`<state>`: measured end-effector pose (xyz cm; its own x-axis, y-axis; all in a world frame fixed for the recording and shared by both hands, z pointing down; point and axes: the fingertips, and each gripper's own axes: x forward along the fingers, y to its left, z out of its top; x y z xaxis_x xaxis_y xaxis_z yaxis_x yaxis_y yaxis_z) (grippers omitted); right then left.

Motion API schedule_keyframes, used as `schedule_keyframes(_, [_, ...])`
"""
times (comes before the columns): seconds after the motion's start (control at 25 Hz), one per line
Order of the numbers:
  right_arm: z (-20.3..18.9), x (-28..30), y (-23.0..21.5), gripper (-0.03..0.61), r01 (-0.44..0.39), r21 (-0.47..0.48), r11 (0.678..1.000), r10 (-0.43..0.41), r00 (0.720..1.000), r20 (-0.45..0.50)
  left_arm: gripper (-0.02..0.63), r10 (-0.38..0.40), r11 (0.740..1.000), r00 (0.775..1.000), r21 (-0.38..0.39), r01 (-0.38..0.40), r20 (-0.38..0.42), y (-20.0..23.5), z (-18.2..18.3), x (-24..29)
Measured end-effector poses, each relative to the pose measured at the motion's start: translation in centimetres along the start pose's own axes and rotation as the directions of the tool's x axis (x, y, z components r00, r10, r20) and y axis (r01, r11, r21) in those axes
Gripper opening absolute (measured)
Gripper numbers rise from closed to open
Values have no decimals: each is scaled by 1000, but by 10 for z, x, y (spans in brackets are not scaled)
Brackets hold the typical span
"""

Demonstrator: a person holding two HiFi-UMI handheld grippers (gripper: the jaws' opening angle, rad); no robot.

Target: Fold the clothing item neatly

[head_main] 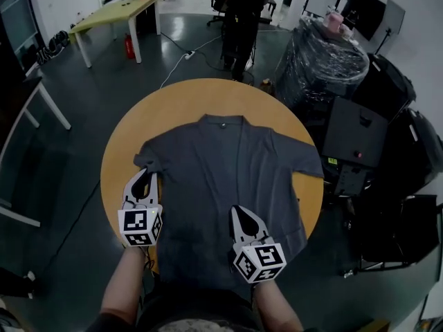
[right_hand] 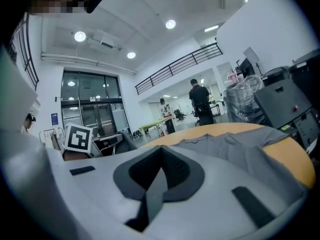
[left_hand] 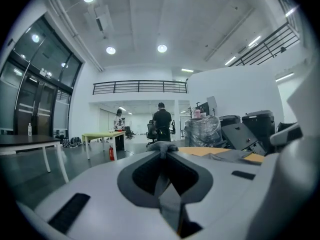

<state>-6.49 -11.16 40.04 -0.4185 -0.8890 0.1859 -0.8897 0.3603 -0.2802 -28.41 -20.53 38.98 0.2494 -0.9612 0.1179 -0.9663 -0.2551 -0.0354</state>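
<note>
The round wooden counter (head_main: 131, 126) carries the whole job. A grey short-sleeved shirt (head_main: 221, 178) lies spread flat across it, with the collar (head_main: 223, 122) on the far side and the bottom running off the near rim toward the person.

The shirt looks like thin knit cloth: light, limp and easily stretched. It has no stiffness, so any lifted part will sag and drag the rest along. On the smooth wood it will probably slide rather than stay put, so a fold should be carried over by two corners at once.

The best places to hold it are the seams and edges, such as the sleeve cuff, the shoulder seam and the bottom corners. There the doubled cloth gives the fingers something to bite on. A pinch in the open middle would only raise a tent and wrinkle the panel.

The left gripper (head_main: 145, 175) sits at the sleeve (head_main: 147, 159) on the person's left. Its fingers (left_hand: 137, 176) are clenched on a small bunch of that grey cloth at their tips.

The right gripper (head_main: 238, 211) lies over the lower half of the shirt with its fingers pressed together. No cloth shows bunched at their tips, and I cannot tell whether a thin fold is caught between them.
</note>
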Motion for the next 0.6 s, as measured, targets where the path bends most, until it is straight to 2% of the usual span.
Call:
schedule_keyframes(0.24, [3,-21,-40,-11,-29,-4,1000,29,999,-25,37,13,1000,1000,-12,-13,-26,-55,-6,12])
schedule_keyframes(0.4, [-2,-26,-54,-11,-35,-3,999,35,999,-39,37,17,1000,999,-9,-17,-37,-72,-11,14])
schedule_keyframes(0.6, [-5,-24,-55,-11,-12,7,1000,13,999,-46,37,-16,1000,998,-10,16,-56,-82,-15,13])
